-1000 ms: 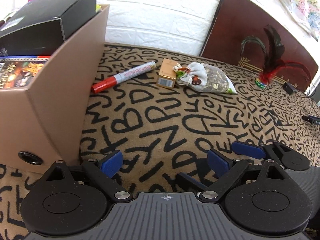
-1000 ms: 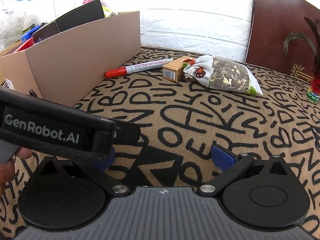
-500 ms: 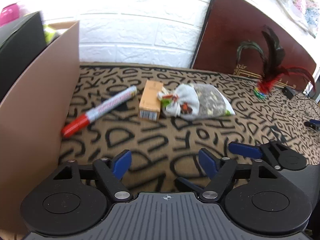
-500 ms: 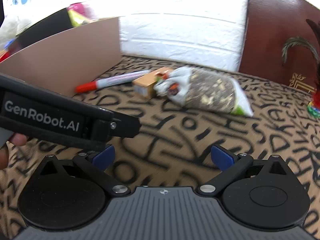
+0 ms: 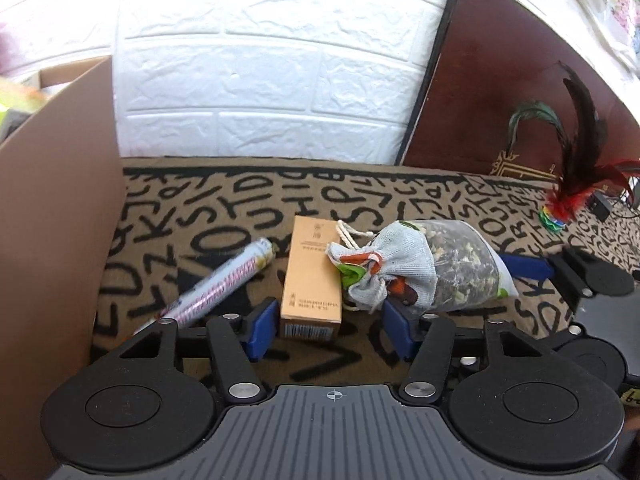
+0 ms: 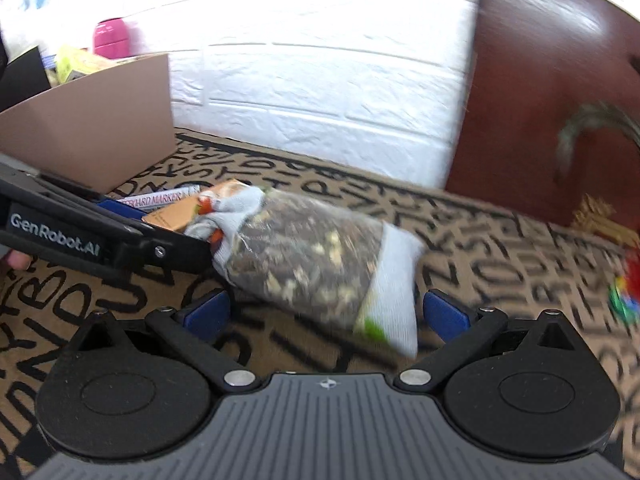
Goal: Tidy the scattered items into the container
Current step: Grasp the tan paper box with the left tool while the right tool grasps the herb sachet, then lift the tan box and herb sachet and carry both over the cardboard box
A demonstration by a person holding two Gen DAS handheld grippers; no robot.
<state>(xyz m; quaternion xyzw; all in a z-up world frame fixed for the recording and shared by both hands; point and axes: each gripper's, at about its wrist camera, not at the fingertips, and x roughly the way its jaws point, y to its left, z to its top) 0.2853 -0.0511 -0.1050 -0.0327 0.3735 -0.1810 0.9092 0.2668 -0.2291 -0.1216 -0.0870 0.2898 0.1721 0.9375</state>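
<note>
A small tan carton (image 5: pixel 311 280) lies on the letter-patterned mat, its near end between the blue pads of my left gripper (image 5: pixel 329 328). Those jaws are closing: the left pad is at the carton's side, the right pad still apart from it. A whiteboard marker (image 5: pixel 218 284) lies just left of the carton. A mesh drawstring pouch of dried mix (image 6: pixel 316 264) leans on the carton's right side, its near end between the wide-open fingers of my right gripper (image 6: pixel 326 312), untouched. The cardboard box container (image 5: pixel 52 220) stands at the left.
A white brick wall closes the back. A dark wooden board (image 5: pixel 500 80) leans on it at the right, with a feather toy (image 5: pixel 572 184) and a black cable in front. The left gripper's arm (image 6: pixel 80 232) crosses the right wrist view at the left.
Both grippers have moved forward over the mat to the carton and the pouch. The left jaws have narrowed around the carton. The cardboard box has slid to the left edge of both views.
</note>
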